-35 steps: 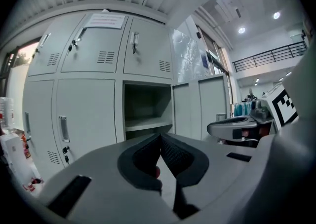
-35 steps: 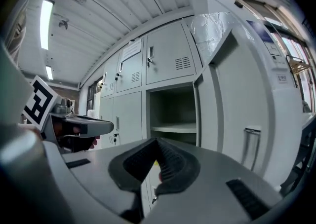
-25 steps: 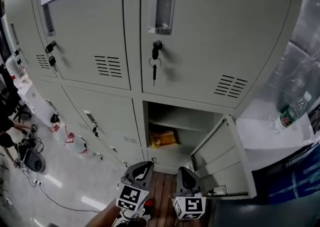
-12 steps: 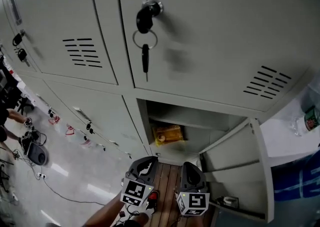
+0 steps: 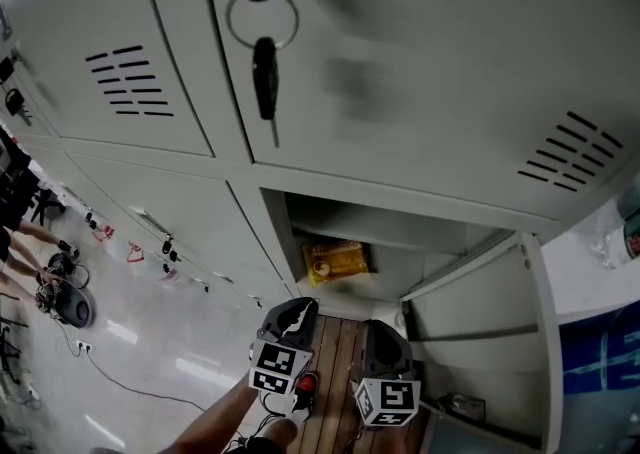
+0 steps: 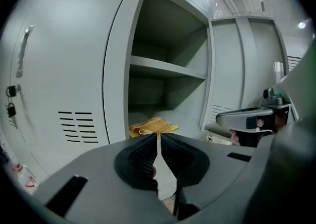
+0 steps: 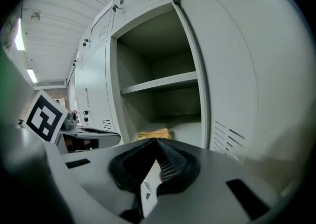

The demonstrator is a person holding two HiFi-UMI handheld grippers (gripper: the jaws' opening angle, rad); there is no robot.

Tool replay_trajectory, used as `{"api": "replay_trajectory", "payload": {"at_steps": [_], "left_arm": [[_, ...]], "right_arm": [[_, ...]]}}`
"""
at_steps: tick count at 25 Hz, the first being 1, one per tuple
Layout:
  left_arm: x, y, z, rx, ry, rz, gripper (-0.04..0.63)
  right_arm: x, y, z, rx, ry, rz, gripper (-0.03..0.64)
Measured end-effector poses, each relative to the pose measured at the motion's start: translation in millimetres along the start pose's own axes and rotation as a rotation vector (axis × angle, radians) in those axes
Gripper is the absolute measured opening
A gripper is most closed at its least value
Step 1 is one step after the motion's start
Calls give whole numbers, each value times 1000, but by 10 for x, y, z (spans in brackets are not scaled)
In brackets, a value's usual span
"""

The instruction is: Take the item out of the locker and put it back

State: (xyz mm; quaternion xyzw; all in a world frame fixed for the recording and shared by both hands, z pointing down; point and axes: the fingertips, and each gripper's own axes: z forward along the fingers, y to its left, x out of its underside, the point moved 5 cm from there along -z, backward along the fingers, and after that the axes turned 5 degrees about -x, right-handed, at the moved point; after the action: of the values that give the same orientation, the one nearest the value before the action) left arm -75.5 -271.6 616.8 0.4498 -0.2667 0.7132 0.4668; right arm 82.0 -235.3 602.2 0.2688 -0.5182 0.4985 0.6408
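Yellow packet (image 5: pixel 335 262): lies flat on the bottom of the open locker (image 5: pixel 278 242), under the locker's shelf (image 6: pixel 165 68), toward the locker's left side. Touches no tool.

Left tool (image 5: pixel 292 314): hangs just outside the locker, low down in front of the opening, and points in at the packet. Jaws closed together, nothing between them.

Right tool (image 5: pixel 380 334): hangs in front of the locker too, close to the locker's door (image 5: pixel 480 332). Jaws closed as well, holding nothing.

Door: stands wide open at the right side of the locker.

Key (image 5: pixel 265 77): hangs on a ring from the lock of the shut door above the locker.
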Motion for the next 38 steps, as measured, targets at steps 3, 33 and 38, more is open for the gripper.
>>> {"api": "replay_trajectory", "payload": {"at_steps": [3, 33, 38], "left_arm": [[61, 30, 138, -28, -10, -10, 49], [235, 173, 628, -107, 79, -49, 129], [225, 195, 657, -130, 83, -46, 86]], "right_arm": [[35, 3, 12, -1, 8, 9, 17], [231, -34, 156, -18, 48, 59, 17], [247, -52, 172, -17, 53, 62, 17]]}}
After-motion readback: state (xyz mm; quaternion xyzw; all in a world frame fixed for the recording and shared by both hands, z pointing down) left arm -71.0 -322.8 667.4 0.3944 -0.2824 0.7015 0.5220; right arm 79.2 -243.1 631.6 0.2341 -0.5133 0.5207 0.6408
